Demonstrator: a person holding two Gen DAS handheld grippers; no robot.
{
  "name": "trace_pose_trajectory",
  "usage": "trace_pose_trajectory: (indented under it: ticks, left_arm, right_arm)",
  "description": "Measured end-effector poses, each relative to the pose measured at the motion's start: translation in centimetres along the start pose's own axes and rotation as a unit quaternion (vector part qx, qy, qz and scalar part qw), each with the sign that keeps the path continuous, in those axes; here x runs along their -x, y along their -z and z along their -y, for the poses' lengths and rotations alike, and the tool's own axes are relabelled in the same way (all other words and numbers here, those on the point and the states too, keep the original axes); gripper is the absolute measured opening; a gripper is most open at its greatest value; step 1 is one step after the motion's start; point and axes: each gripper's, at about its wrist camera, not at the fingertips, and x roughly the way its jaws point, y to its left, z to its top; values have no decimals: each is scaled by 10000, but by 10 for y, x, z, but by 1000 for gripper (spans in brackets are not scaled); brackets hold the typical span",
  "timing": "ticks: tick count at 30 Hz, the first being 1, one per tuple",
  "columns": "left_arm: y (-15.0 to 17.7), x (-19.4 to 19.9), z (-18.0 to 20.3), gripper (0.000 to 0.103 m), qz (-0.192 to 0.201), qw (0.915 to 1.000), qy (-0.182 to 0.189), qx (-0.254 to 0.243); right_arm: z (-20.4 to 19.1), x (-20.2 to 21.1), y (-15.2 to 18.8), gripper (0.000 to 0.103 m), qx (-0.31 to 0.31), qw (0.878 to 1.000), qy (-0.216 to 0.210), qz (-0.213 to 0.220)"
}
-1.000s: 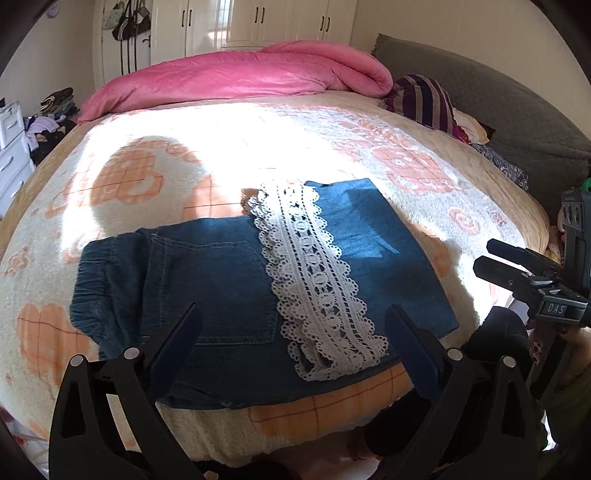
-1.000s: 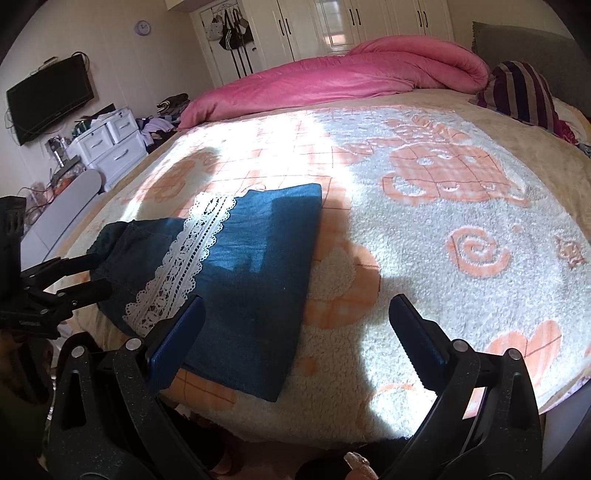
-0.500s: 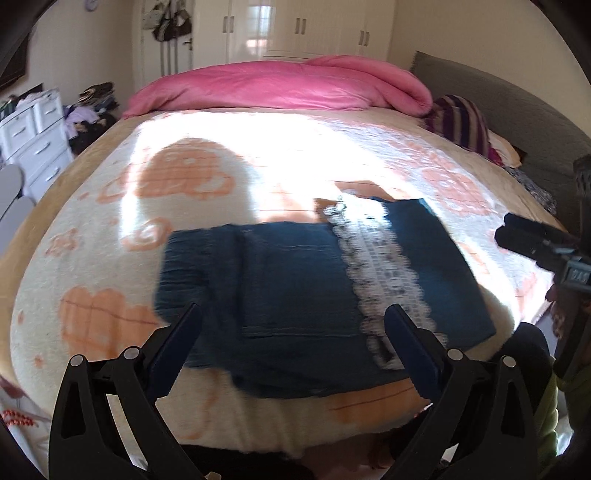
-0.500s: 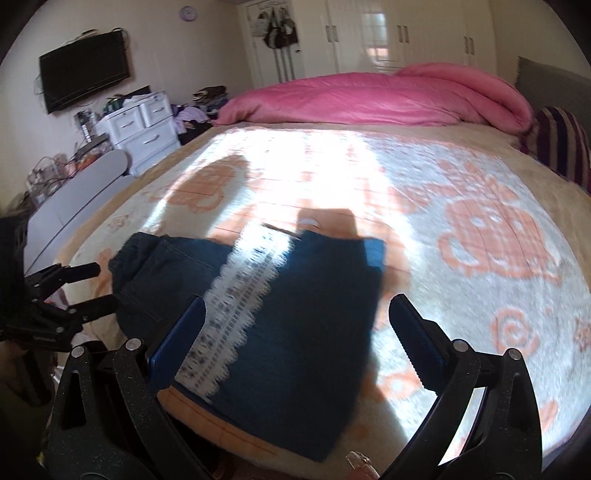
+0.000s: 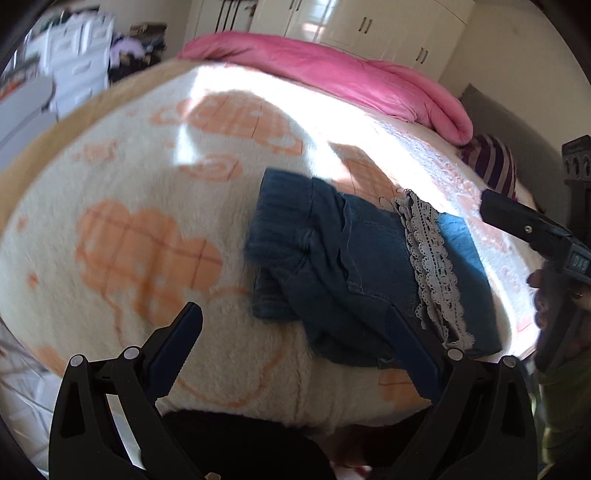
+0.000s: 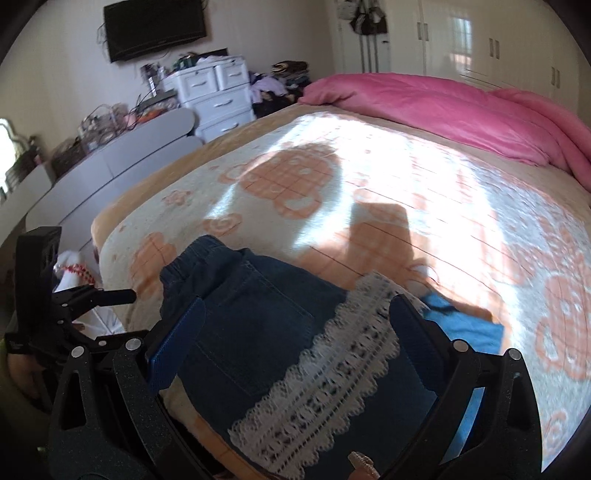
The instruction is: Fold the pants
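Dark blue denim pants (image 5: 354,266) with a white lace band (image 5: 432,266) lie folded near the front edge of the bed. In the right wrist view the same pants (image 6: 258,325) and lace band (image 6: 332,376) fill the lower middle. My left gripper (image 5: 291,339) hangs open above the blanket just left of the pants' waistband end, holding nothing. My right gripper (image 6: 295,332) stands open over the pants, its fingers on either side of the back pocket and lace. The right gripper (image 5: 532,229) also shows at the right edge of the left wrist view.
A white and orange fleece blanket (image 5: 147,221) covers the bed. A rolled pink duvet (image 6: 443,107) lies along the far side, with a striped pillow (image 5: 491,162) by it. White drawers (image 6: 218,96), a grey bench (image 6: 110,162) and a wall TV (image 6: 155,26) stand to the left.
Both grippers swung left and nearer: the pants slid toward the right in the left wrist view and now sit under the right gripper. Both stay open; the pants lie as before.
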Motion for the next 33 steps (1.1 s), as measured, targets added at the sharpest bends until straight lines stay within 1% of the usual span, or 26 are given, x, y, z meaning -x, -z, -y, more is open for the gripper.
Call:
trace_pose_trajectory:
  ticks: [2, 5, 7, 10, 13, 16, 19, 20, 22, 24, 25, 27, 28, 31, 33]
  left_arm:
    - [3, -5, -2, 98, -64, 9999, 25, 103]
    - [4, -10, -2, 98, -102, 9991, 333, 254]
    - [4, -15, 2, 98, -132, 9986, 445, 263]
    - [5, -21, 9, 98, -190, 9985, 483, 190]
    - [5, -28, 13, 98, -252, 9980, 544, 202]
    - [4, -34, 15, 97, -271, 9983, 495, 176]
    - [3, -36, 11, 97, -258, 9980, 530, 244]
    - [3, -36, 11, 95, -258, 9979, 533, 261]
    - [4, -35, 9, 87, -228, 9980, 520, 283]
    - [3, -35, 6, 74, -216, 9978, 520, 346]
    - [3, -35, 3, 72, -212, 9975, 550, 394]
    - [3, -33, -1, 63, -185, 9973, 568, 436]
    - [3, -32, -1, 63, -173, 9972, 575, 436]
    - [2, -30, -2, 62, -148, 9971, 601, 441]
    - [3, -31, -2, 62, -148, 9970, 610, 458]
  right_arm:
    - [-6, -9, -7, 94, 141, 9998, -107, -65]
    - [-11, -21, -14, 94, 277, 9992, -236, -181]
    - [-11, -31, -18, 94, 349, 9987, -248, -289]
    - [-10, -46, -25, 94, 366, 9976, -340, -487]
    - [-14, -61, -34, 94, 536, 9960, -390, -601]
    - [-19, -79, -41, 94, 665, 9930, -536, -813]
    - [-26, -97, -46, 94, 737, 9893, -712, -1035]
    - [-30, -104, -48, 94, 777, 9871, -813, -1138]
    - [-39, -115, -51, 94, 927, 9828, -950, -1282]
    - [-47, -124, -54, 94, 1086, 9790, -1009, -1396]
    - [-51, -129, -55, 94, 1162, 9769, -1055, -1452]
    - [-58, -139, -57, 94, 1262, 9716, -1202, -1600]
    - [-62, -143, -58, 94, 1299, 9704, -1223, -1627]
    - [-68, -156, -55, 93, 1280, 9646, -1462, -1783]
    - [-70, -165, -47, 67, 1220, 9582, -1711, -1940]
